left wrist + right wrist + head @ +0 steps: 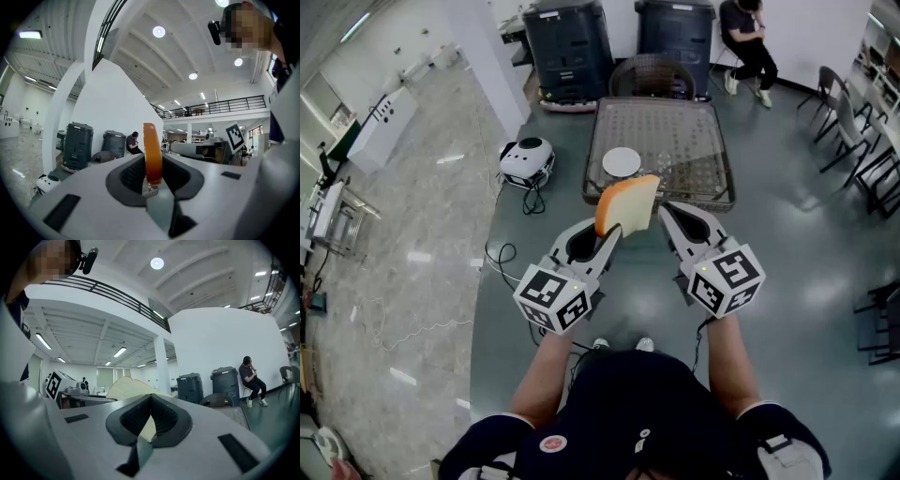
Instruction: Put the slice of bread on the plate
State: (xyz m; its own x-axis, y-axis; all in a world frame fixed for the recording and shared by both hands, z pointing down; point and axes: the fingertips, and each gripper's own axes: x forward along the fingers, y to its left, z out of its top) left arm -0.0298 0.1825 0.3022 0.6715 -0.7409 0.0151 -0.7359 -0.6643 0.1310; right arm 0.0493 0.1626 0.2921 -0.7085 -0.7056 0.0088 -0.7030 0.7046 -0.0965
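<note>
**Before the bench (pixel 703 122): bread (pixel 628 204) aloft in the left hand-held gripper (pixel 609 239)**

Off to the far left, a pale marble floor (pixel 394 281) lies wide and open. A white round device (pixel 527 161) sits on the dark floor (pixel 787 272) just beside the bench's near left corner, and its cord (pixel 502 258) trails toward the person.

The bench stands straight ahead, its mesh top mostly bare. The plate (pixel 622 162) lies close to its near left edge. A wicker chair (pixel 652 75) is tucked against the far edge, with two dark bins (pixel 567 47) beyond. Right of the bench the dark floor is open as far as a row of chairs (pixel 853 131) at the picture's edge. A seated person (pixel 750 47) is well apart at the back.

The left hand-held gripper is clenched on the bread's lower part and holds the slice upright in the air, with the orange crust edge-on to its own camera. From the head view the slice overlaps the bench's near rim, just below the plate and not on it.

The right hand-held gripper (pixel 667 211) has its jaws together at the tips with nothing between them. They sit just beside the bread's right edge, and I cannot tell whether they touch it.
</note>
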